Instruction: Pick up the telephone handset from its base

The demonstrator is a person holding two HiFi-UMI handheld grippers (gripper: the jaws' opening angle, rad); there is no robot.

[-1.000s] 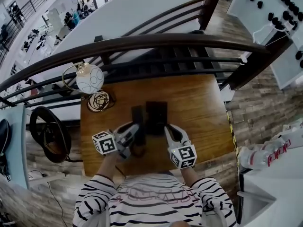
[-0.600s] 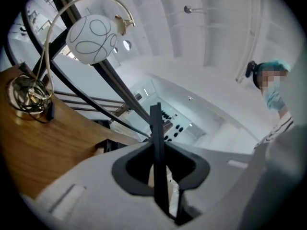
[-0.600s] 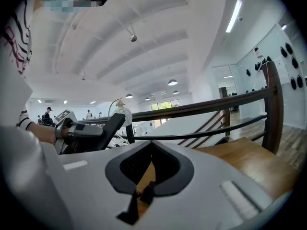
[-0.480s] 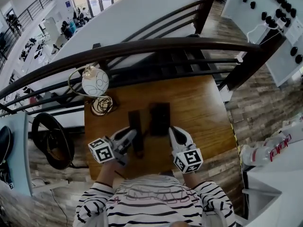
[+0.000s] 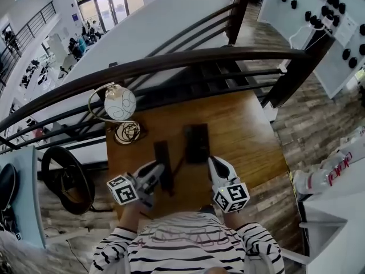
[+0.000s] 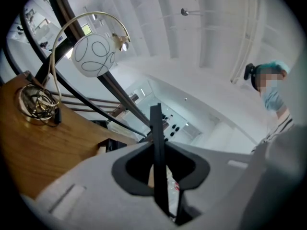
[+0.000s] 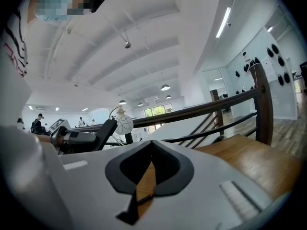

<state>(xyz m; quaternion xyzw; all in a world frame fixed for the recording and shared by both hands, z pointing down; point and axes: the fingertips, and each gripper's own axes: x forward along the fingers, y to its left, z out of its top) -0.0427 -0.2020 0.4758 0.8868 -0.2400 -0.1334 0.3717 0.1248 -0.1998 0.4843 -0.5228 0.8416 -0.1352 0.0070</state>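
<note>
While a white globe lamp on a curved brass stand sits at the left corner of the brown wooden table, the left gripper clamps the slim black telephone handset between narrowly parted jaws. It holds the handset edge-on above the tabletop, lifted clear of the dark rectangular telephone base and just to its left. A thin dark cord runs between the two. Right of the base's near end, the right gripper hovers with its jaws pressed together on nothing.
</note>
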